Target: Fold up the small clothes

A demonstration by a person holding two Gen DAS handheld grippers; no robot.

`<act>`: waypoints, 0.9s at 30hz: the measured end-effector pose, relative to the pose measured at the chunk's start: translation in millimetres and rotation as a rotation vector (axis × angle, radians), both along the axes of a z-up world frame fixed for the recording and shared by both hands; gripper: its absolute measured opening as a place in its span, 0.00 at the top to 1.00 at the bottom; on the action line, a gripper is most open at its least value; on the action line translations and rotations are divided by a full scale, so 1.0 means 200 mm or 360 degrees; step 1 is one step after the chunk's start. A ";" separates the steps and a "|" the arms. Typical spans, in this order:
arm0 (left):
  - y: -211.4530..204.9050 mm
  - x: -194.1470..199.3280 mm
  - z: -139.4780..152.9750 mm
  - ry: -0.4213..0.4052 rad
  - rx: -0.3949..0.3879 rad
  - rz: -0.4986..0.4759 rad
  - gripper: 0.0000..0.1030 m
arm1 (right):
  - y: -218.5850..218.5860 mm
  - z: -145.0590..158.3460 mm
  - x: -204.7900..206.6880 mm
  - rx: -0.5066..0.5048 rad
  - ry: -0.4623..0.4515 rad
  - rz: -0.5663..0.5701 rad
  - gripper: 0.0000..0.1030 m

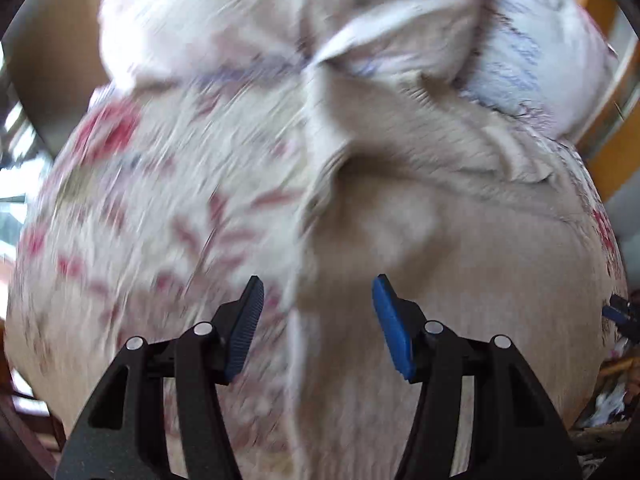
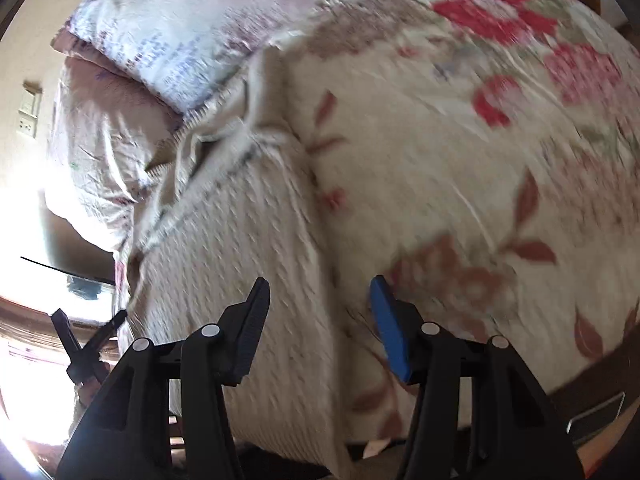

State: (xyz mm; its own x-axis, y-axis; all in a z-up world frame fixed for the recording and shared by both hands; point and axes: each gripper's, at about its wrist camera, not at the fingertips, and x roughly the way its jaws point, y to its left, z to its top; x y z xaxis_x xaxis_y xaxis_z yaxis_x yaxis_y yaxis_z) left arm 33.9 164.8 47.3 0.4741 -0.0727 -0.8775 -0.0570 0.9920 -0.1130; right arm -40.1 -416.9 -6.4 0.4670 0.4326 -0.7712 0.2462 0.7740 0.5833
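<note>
Beige knit garment (image 2: 240, 264) rumpled on floral bedspread (image 2: 460, 160); both grippers agape.

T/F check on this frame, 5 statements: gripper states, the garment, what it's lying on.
1. The left gripper is open, gripping nothing. True.
2. The right gripper is shut on the garment. False: its jaws stand apart, nothing between them.
3. The beige knit garment lies on a floral bedspread. True.
4. The bedspread is plain blue. False: it is cream with red flowers.
5. A pillow lies beyond the garment in the right wrist view. True.
</note>
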 end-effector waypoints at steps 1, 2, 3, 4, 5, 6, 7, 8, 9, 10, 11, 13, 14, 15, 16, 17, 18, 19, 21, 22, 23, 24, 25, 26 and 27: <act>0.03 -0.04 -0.03 0.0021 -0.0011 0.0019 0.46 | 0.00 0.00 -0.01 0.0008 -0.0008 0.0001 0.47; 0.05 -0.10 -0.05 0.0037 -0.0024 0.0035 0.46 | 0.01 0.02 -0.01 0.0046 -0.0039 -0.0012 0.48; 0.05 -0.13 -0.06 0.0048 -0.0035 0.0046 0.46 | 0.01 0.03 0.00 0.0095 -0.0078 -0.0023 0.48; 0.06 -0.16 -0.07 0.0066 -0.0050 0.0061 0.46 | 0.01 0.05 0.01 0.0138 -0.0114 -0.0029 0.48; 0.06 -0.19 -0.08 0.0079 -0.0064 0.0077 0.46 | 0.02 0.07 0.06 0.0217 -0.0169 -0.0030 0.48; 0.07 -0.21 -0.09 0.0080 -0.0085 0.0096 0.45 | 0.04 0.08 0.12 0.0303 -0.0209 -0.0032 0.48; 0.04 -0.22 -0.10 0.0054 -0.0082 0.0101 0.45 | 0.05 0.09 0.18 0.0363 -0.0227 -0.0039 0.48; 0.03 -0.24 -0.10 0.0054 -0.0092 0.0100 0.44 | 0.07 0.10 0.28 0.0483 -0.0262 -0.0053 0.48; 0.02 -0.25 -0.10 0.0045 -0.0092 0.0105 0.44 | 0.10 0.10 0.38 0.0581 -0.0284 -0.0075 0.51; 0.03 -0.26 -0.11 0.0041 -0.0095 0.0105 0.44 | 0.14 0.10 0.49 0.0651 -0.0293 -0.0099 0.51; 0.03 -0.27 -0.11 0.0037 -0.0094 0.0104 0.43 | 0.16 0.10 0.57 0.0700 -0.0292 -0.0116 0.51; 0.02 -0.28 -0.11 0.0029 -0.0088 0.0105 0.43 | 0.21 0.09 0.72 0.0717 -0.0258 -0.0166 0.52; 0.02 -0.28 -0.11 0.0026 -0.0091 0.0106 0.43 | 0.25 0.06 0.82 0.0719 -0.0203 -0.0194 0.52; 0.02 -0.30 -0.11 0.0019 -0.0095 0.0108 0.43 | 0.27 0.02 0.87 0.0736 -0.0137 -0.0224 0.52; 0.02 -0.31 -0.10 0.0015 -0.0100 0.0110 0.43 | 0.30 -0.04 0.93 0.0783 -0.0027 -0.0276 0.52; 0.02 -0.32 -0.10 0.0011 -0.0111 0.0115 0.43 | 0.32 -0.07 0.96 0.0804 0.0020 -0.0302 0.53; 0.03 -0.33 -0.10 0.0006 -0.0127 0.0124 0.43 | 0.34 -0.10 0.99 0.0801 0.0076 -0.0339 0.54; 0.04 -0.34 -0.10 0.0002 -0.0140 0.0130 0.43 | 0.35 -0.11 1.01 0.0776 0.0089 -0.0369 0.54; 0.05 -0.36 -0.10 0.0000 -0.0173 0.0150 0.43 | 0.36 -0.10 1.03 0.0717 0.0056 -0.0429 0.61; 0.05 -0.37 -0.10 -0.0005 -0.0186 0.0159 0.43 | 0.35 -0.10 1.04 0.0661 0.0028 -0.0459 0.68; 0.05 -0.37 -0.10 -0.0006 -0.0193 0.0165 0.43 | 0.32 -0.10 1.04 0.0599 -0.0001 -0.0468 0.94; 0.05 -0.37 -0.10 -0.0008 -0.0199 0.0171 0.43 | 0.32 -0.08 1.04 0.0502 -0.0048 -0.0474 0.93; 0.05 -0.38 -0.10 -0.0008 -0.0204 0.0174 0.43 | 0.31 -0.04 1.04 0.0381 -0.0110 -0.0476 0.93; 0.05 -0.38 -0.10 -0.0008 -0.0209 0.0175 0.43 | 0.30 0.00 1.03 0.0312 -0.0167 -0.0469 0.94; 0.05 -0.38 -0.10 -0.0006 -0.0215 0.0175 0.43 | 0.30 0.01 1.02 0.0264 -0.0188 -0.0459 0.94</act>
State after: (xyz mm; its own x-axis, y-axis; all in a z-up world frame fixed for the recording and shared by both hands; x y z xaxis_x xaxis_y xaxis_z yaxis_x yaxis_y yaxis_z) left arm -41.6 174.6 27.5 0.4891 -0.1374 -0.8613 -0.1639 0.9555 -0.2455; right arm 164.9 -357.7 -4.1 0.6702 0.3851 -0.6345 0.3637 0.5748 0.7330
